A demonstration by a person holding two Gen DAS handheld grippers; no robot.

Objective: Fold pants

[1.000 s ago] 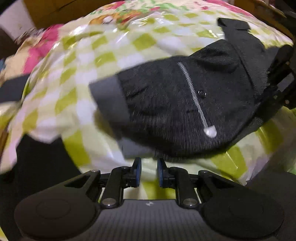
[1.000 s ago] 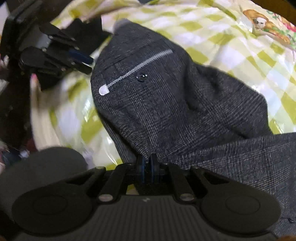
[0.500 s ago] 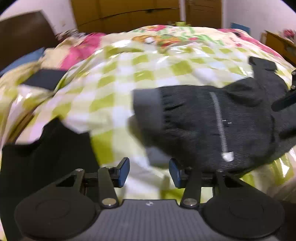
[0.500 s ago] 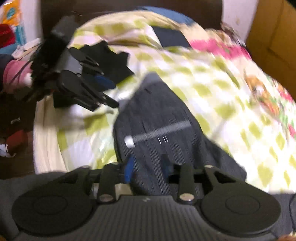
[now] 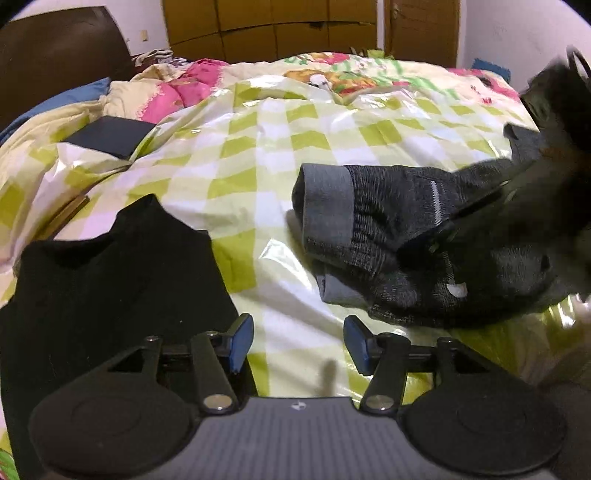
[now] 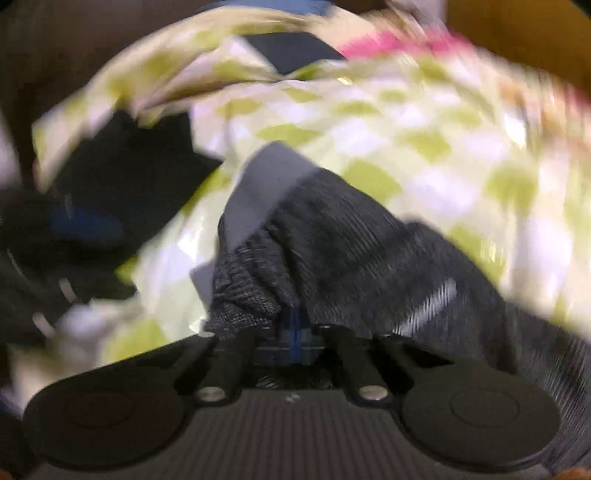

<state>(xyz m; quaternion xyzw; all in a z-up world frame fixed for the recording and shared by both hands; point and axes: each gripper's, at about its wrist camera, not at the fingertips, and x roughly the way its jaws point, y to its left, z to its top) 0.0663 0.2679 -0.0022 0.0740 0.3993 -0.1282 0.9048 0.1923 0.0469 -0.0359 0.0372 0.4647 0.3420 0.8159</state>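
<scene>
The dark grey pants [image 5: 388, 240] lie folded into a bundle on the green-and-white checked sheet [image 5: 258, 147], with a lighter grey cuff at the bundle's left end and a pale pocket stripe. My left gripper [image 5: 298, 341] hovers in front of the bundle, its jaws opening with nothing between them. In the blurred right wrist view my right gripper [image 6: 293, 325] is shut, its blue pads pinching the bunched edge of the pants [image 6: 332, 229]. From the left wrist view the right gripper [image 5: 439, 236] is a dark smear over the bundle's right half.
A black garment [image 5: 110, 277] lies on the sheet left of the left gripper. A dark flat box [image 5: 110, 138] sits farther back on the left. Pink floral bedding [image 5: 177, 96] and a brown wardrobe [image 5: 295, 26] are behind.
The left gripper let go of the pants, opened and drew back to the left. The right gripper opened, swung across the bundle and shut on its near edge.
</scene>
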